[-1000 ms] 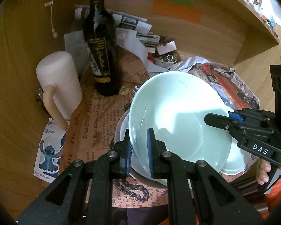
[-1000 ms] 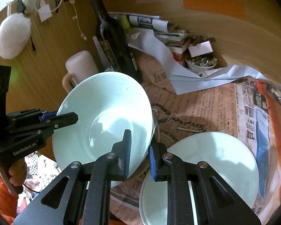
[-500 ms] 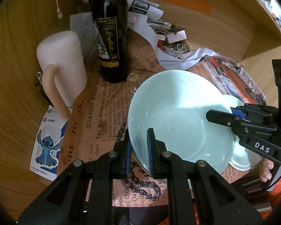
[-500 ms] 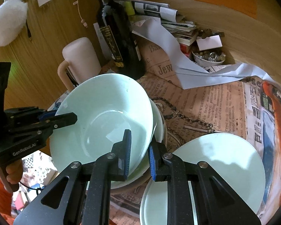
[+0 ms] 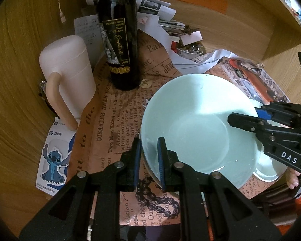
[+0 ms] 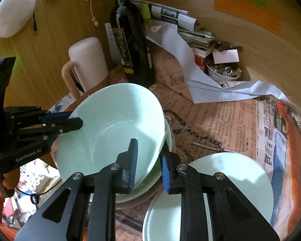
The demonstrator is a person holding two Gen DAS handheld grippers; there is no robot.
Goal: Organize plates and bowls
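Observation:
A pale green bowl (image 5: 198,126) sits low, nested on other dishes; it also shows in the right wrist view (image 6: 114,124). My left gripper (image 5: 148,160) straddles its near-left rim, jaws slightly apart around it. My right gripper (image 6: 148,160) straddles the opposite rim, jaws parted a little wider. Each gripper shows in the other's view, the right gripper (image 5: 248,120) at the bowl's right rim and the left gripper (image 6: 70,121) at its left rim. A pale green plate (image 6: 226,180) lies to the right, also glimpsed in the left wrist view (image 5: 268,170).
A dark wine bottle (image 5: 118,38) and a white lidded jug (image 5: 68,76) stand behind the bowl on newspaper (image 5: 112,124). A small bowl of metal bits (image 6: 224,72), papers and wooden walls close the back. A Stitch card (image 5: 54,156) lies left.
The bowl has come down from a tilted, lifted pose to rest level on the stacked dishes. Both grippers moved down with it and their jaws have loosened on the rim.

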